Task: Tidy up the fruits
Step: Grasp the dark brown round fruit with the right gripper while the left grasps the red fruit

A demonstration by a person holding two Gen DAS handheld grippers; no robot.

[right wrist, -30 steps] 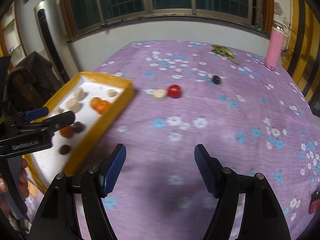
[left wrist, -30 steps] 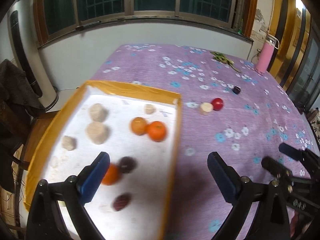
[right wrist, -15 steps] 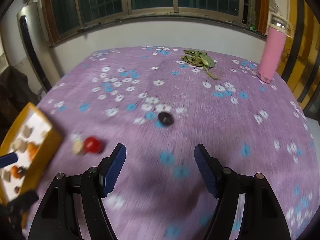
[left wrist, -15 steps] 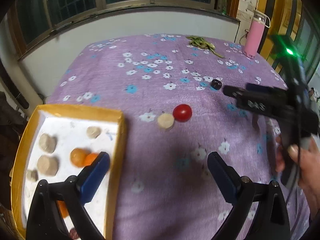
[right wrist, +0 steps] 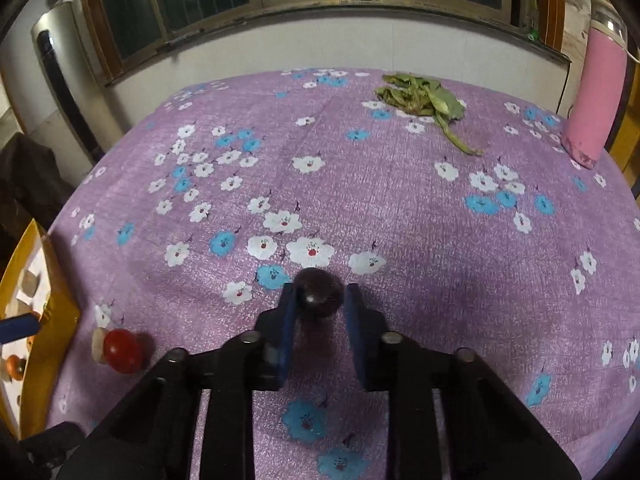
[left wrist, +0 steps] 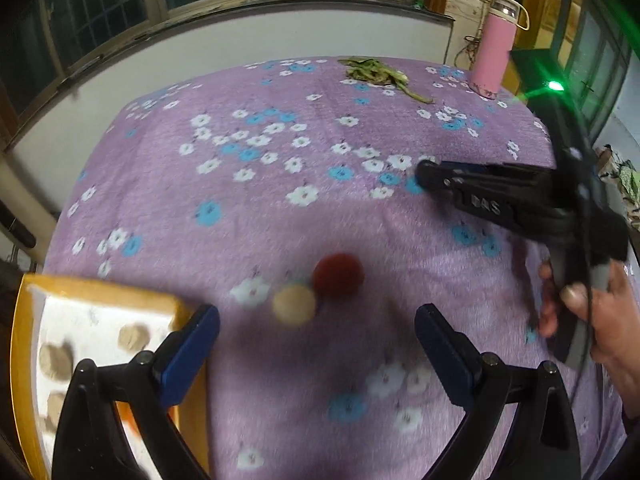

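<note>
My right gripper (right wrist: 320, 300) is shut on a dark purple plum (right wrist: 319, 291) that sits on the purple flowered cloth; it also shows in the left wrist view (left wrist: 430, 176). My left gripper (left wrist: 316, 344) is open and empty, just short of a red fruit (left wrist: 338, 275) and a pale round fruit (left wrist: 294, 304) that touch each other. Both fruits show in the right wrist view, the red one (right wrist: 122, 350) and the pale one (right wrist: 97, 344). The yellow tray (left wrist: 100, 290) with several fruits lies at the lower left.
A pink bottle (left wrist: 494, 52) stands at the far right of the table. A heap of green leaves (right wrist: 420, 98) lies at the back. The tray's edge (right wrist: 60, 300) is at the left in the right wrist view. A wall and windows are behind.
My right gripper moved forward to the dark plum and shut on it. My left gripper moved right, from over the tray toward the red and pale fruits.
</note>
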